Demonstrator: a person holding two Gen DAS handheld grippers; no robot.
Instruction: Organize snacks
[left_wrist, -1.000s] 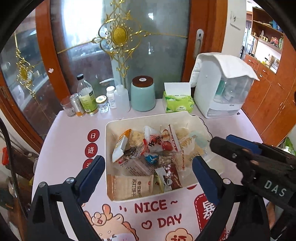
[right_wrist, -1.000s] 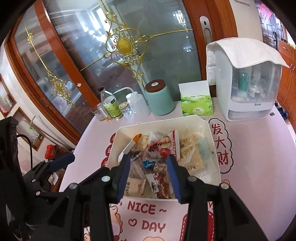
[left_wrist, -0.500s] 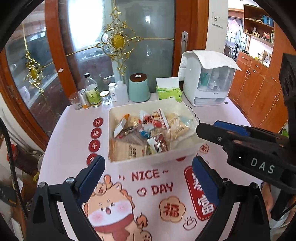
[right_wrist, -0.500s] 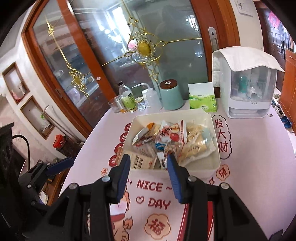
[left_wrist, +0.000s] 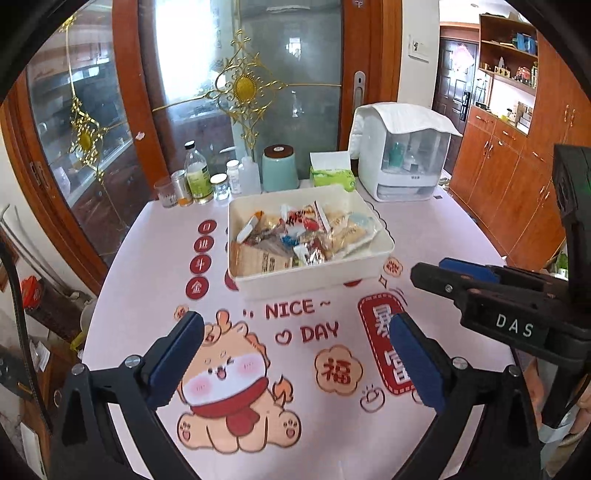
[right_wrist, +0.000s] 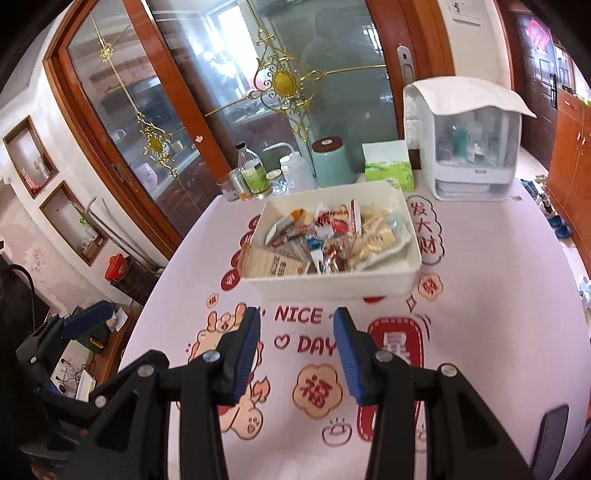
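Note:
A white rectangular bin (left_wrist: 314, 280) (right_wrist: 332, 286) stands in the middle of the round table and holds a pile of wrapped snacks (left_wrist: 299, 236) (right_wrist: 328, 240). My left gripper (left_wrist: 295, 339) is open and empty, held above the cartoon tablecloth well in front of the bin. My right gripper (right_wrist: 295, 332) is open and empty, also in front of the bin; it shows in the left wrist view (left_wrist: 436, 271) to the right. Nothing is held.
At the table's back stand bottles and jars (left_wrist: 199, 181), a teal canister (left_wrist: 280, 168), a green tissue box (left_wrist: 332, 175) and a white covered organiser (left_wrist: 402, 155). Glass doors lie behind, wooden cabinets (left_wrist: 517, 184) to the right. The pink tablecloth (left_wrist: 295, 350) covers the table.
Both grippers have pulled back from over the bin toward the table's near edge. The bin now looks smaller and farther off. The snacks have not moved.

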